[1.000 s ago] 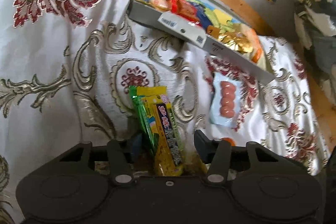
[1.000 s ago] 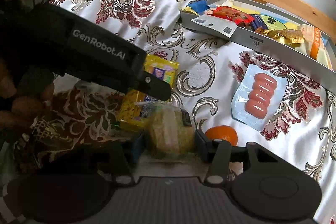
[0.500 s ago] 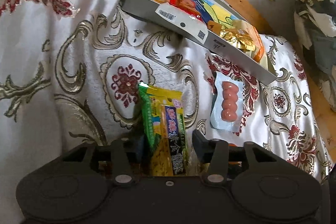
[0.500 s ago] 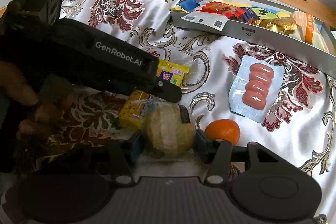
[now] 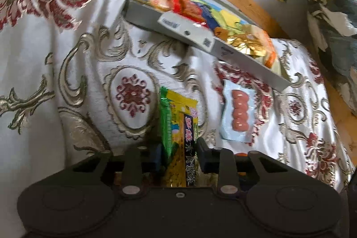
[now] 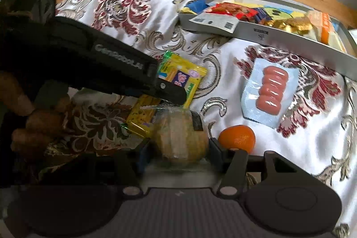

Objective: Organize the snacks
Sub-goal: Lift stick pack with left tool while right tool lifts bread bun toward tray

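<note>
Left gripper [image 5: 178, 152] clamps a yellow packet [image 5: 180, 126], right gripper [image 6: 178, 146] a wrapped bun [image 6: 181, 137], over floral satin cloth [image 5: 55, 55].

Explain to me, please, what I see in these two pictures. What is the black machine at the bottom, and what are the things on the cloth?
There is no robot here. A person holds hand-held tongs in each hand, and a camera on each one looks forward along its two fingers. The black shape at the bottom of each picture is that tool itself.

In the left picture, the left tongs are closed on a yellow and green snack packet. In the right picture, the right tongs are closed on a wrapped round bun, and the left tool crosses the view.

On the flowered cloth lie a pack of pink sausages and an orange. Behind them stands a grey tray already full of snacks.
</note>
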`<state>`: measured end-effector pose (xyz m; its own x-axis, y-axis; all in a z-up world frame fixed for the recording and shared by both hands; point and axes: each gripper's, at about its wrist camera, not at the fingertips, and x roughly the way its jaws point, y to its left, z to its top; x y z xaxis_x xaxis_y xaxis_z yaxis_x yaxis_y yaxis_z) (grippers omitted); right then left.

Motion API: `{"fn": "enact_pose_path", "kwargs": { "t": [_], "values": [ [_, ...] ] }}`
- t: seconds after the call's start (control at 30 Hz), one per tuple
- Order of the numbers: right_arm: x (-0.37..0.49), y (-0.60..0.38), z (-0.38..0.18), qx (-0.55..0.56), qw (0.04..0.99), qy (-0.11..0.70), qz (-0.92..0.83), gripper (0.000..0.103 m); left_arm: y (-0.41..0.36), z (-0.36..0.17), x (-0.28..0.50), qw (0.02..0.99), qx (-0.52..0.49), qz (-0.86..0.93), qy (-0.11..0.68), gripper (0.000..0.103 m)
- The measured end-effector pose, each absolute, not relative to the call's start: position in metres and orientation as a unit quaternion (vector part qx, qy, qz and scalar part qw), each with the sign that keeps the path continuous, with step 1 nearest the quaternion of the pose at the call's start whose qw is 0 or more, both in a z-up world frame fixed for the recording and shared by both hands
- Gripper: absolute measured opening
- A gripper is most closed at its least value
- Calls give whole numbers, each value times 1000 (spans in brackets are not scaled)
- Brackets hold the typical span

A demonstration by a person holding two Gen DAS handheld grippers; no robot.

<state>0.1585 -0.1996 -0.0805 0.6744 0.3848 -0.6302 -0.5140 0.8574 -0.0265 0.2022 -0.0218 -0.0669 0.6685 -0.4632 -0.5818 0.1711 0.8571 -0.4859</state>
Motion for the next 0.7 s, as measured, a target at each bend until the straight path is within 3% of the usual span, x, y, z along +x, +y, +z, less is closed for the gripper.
{"fn": "enact_pose_path", "kwargs": {
  "t": [0.03,0.1,0.7],
  "values": [
    [158,-201,-79,-94,910,321,243,57,-23,-65,201,891,-199,-185,365,21],
    [155,-203,-77,-86,913,323,235,56,-27,-61,198,888,-195,-201,364,17],
    [108,-191,-63,-124,938,284,154,54,-44,-50,185,907,-119,-199,352,12]
  ]
}}
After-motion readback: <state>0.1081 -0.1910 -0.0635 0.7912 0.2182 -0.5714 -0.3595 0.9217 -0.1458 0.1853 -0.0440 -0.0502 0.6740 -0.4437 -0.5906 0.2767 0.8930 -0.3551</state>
